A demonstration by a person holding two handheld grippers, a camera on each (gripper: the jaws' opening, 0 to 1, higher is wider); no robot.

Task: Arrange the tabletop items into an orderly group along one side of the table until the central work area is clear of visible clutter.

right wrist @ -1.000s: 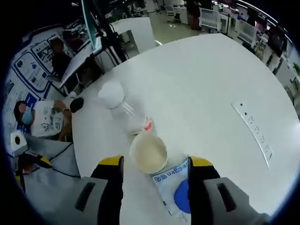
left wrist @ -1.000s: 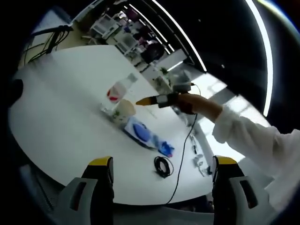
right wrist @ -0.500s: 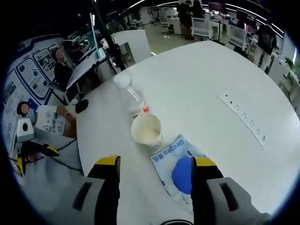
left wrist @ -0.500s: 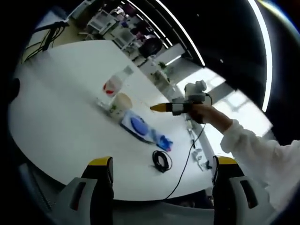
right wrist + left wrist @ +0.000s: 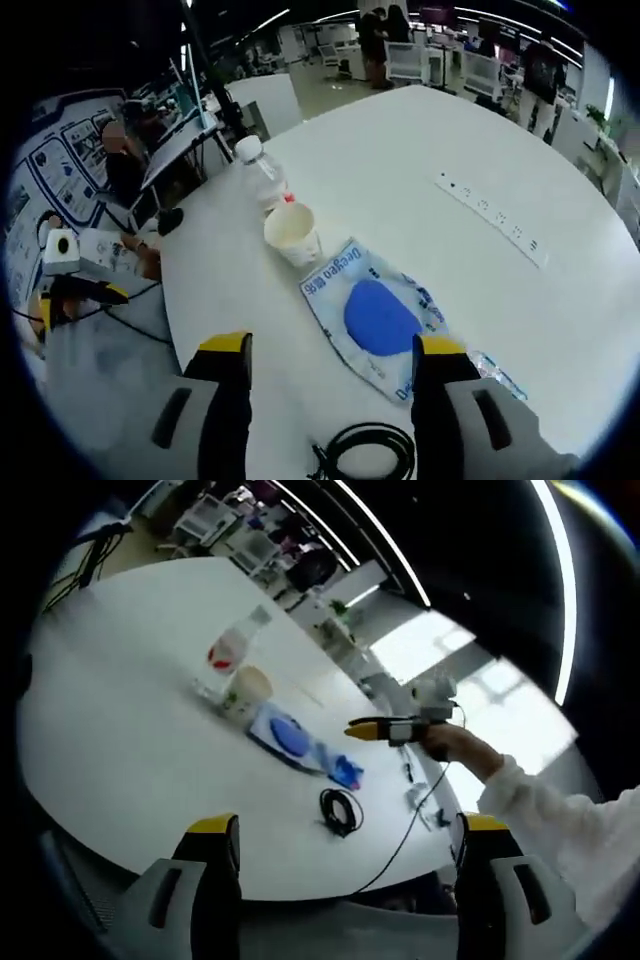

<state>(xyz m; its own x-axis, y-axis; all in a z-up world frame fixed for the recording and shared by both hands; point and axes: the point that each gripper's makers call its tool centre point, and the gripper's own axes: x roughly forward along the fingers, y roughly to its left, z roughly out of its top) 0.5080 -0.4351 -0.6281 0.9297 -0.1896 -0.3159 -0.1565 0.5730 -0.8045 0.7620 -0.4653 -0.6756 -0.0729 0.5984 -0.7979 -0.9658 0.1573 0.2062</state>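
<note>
2 grippers open above table

The left yellow-tipped grey gripper is hovering with jaws apart. The right yellow-tipped grey gripper is likewise gaping, gripping nothing, held by a white-sleeved hand.

Left tongs: two grey moulded jaws, black inner faces, yellow-capped tips. Right tongs: same build, grey bodies, yellow tips; seen from the left gripper view, grey housing. Sleeve: white, long, loose-fitting.
</note>
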